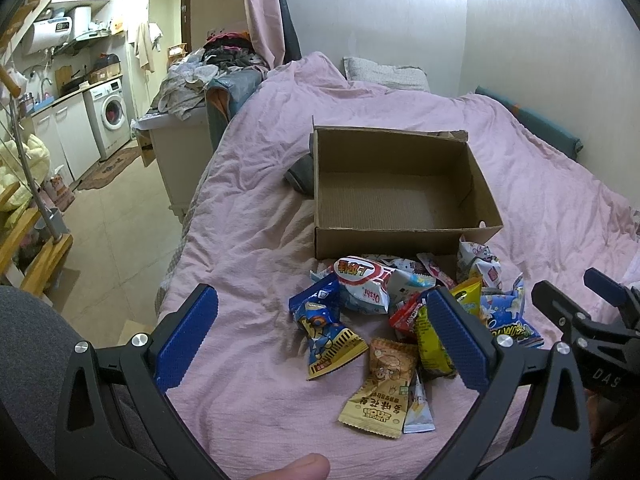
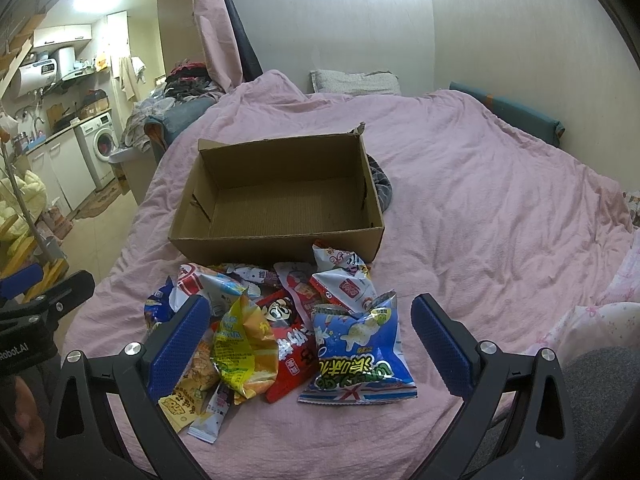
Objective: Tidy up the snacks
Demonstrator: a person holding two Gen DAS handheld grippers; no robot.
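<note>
An open cardboard box [image 1: 404, 236] [image 2: 280, 240] with nothing in it sits on the pink bed cover. A heap of snack packets lies just in front of it: a blue packet [image 1: 324, 332], a white Oishi bag [image 1: 362, 288], a tan peanut packet [image 1: 380, 388], a yellow bag [image 2: 244, 348], a red packet [image 2: 290, 356] and a blue-white puffed bag [image 2: 360, 356]. My left gripper [image 1: 320, 340] hangs open above the heap's near left side. My right gripper [image 2: 308, 344] hangs open above the yellow, red and blue-white bags. Neither holds anything.
The pink cover [image 2: 500, 208] spreads wide to the right of the box. A dark cloth item [image 2: 382, 188] lies against the box's far side. A pillow [image 2: 356, 82] rests at the wall. Left of the bed are a clothes pile [image 1: 192, 84] and a washing machine [image 1: 110, 114].
</note>
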